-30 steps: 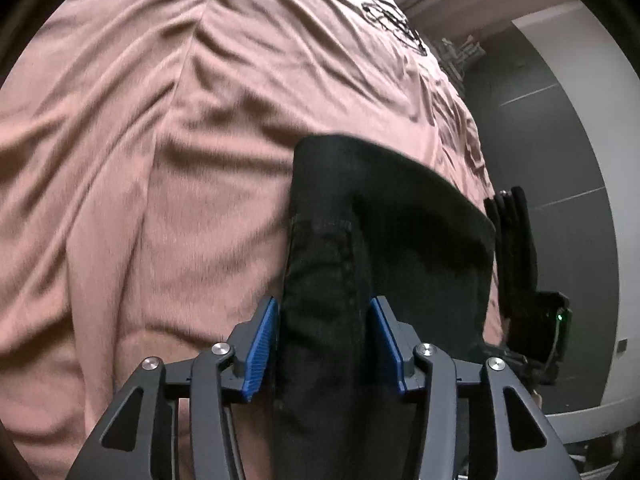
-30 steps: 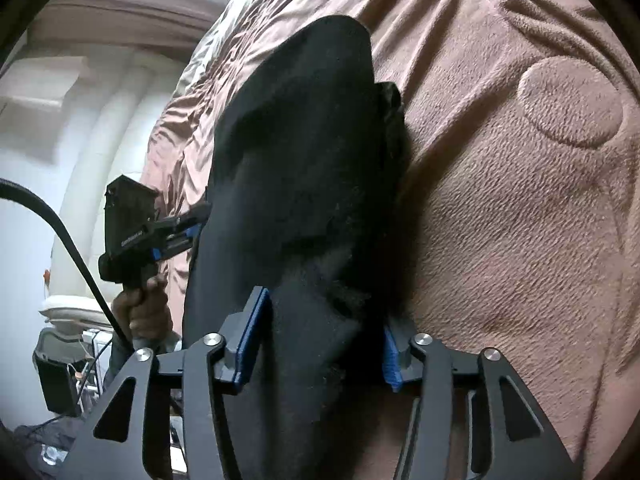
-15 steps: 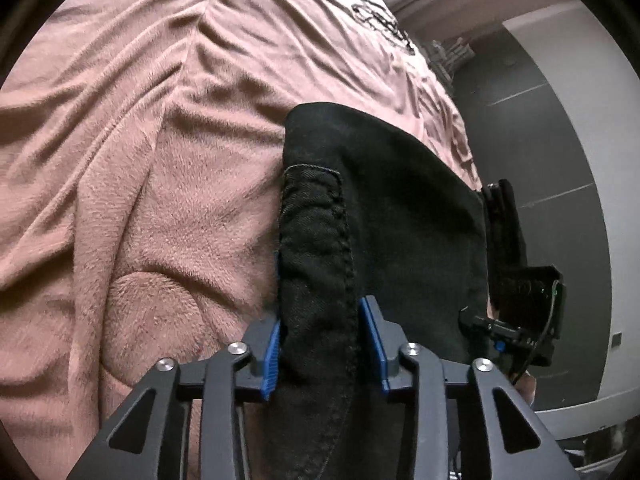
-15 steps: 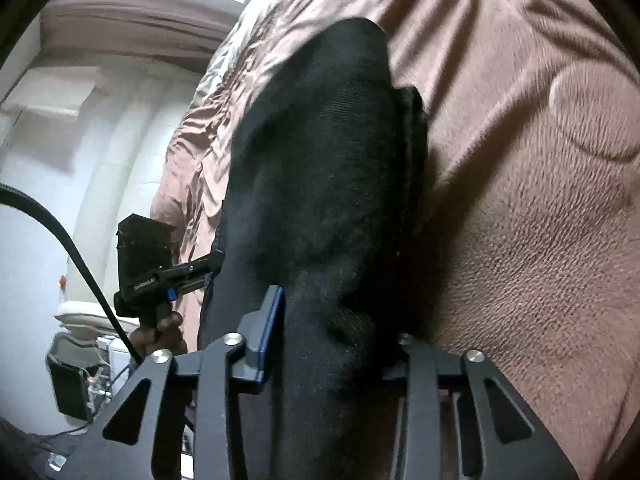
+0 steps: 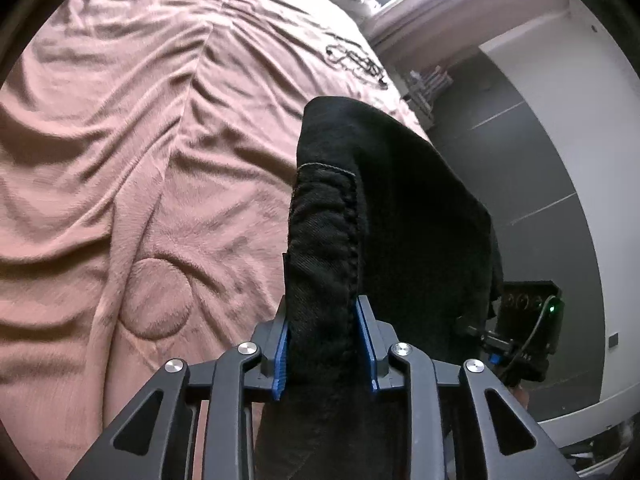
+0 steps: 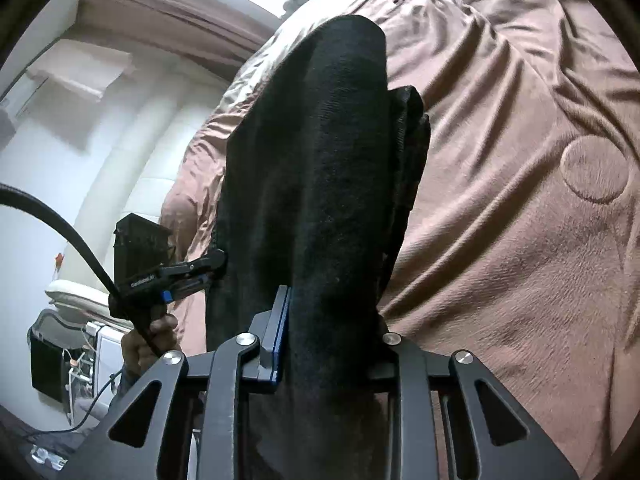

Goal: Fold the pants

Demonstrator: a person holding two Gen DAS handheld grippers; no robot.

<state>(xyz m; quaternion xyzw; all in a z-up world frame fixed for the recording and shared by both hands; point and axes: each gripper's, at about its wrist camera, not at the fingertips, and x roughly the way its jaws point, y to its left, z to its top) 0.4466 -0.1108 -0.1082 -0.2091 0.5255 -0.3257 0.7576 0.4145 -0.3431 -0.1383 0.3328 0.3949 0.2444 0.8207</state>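
The black pants (image 5: 392, 200) hang folded in a raised bundle over a brown-pink bedspread (image 5: 120, 140). My left gripper (image 5: 322, 308) is closing on a stitched edge of them, and its blue pads (image 5: 282, 344) press the cloth from both sides. In the right wrist view the pants (image 6: 320, 140) fill my right gripper (image 6: 330, 312), whose jaws are also closing on the cloth. One blue pad (image 6: 280, 336) shows there and the other is hidden by fabric. Each view shows the other gripper at the pants' far edge: the left one (image 6: 160, 272) and the right one (image 5: 528, 328).
The bedspread (image 6: 520, 200) is rumpled, with an embossed circle (image 5: 156, 296). The bed's edge runs beside a grey floor (image 5: 520, 160) and a white wall. A black cable (image 6: 60, 224) crosses the right wrist view, above a dark bin (image 6: 44, 364). A hand (image 6: 148, 340) holds the left gripper.
Both grippers' jaws have narrowed onto the black pants. Both have risen with the cloth, so more of the bedspread and the room shows around it.
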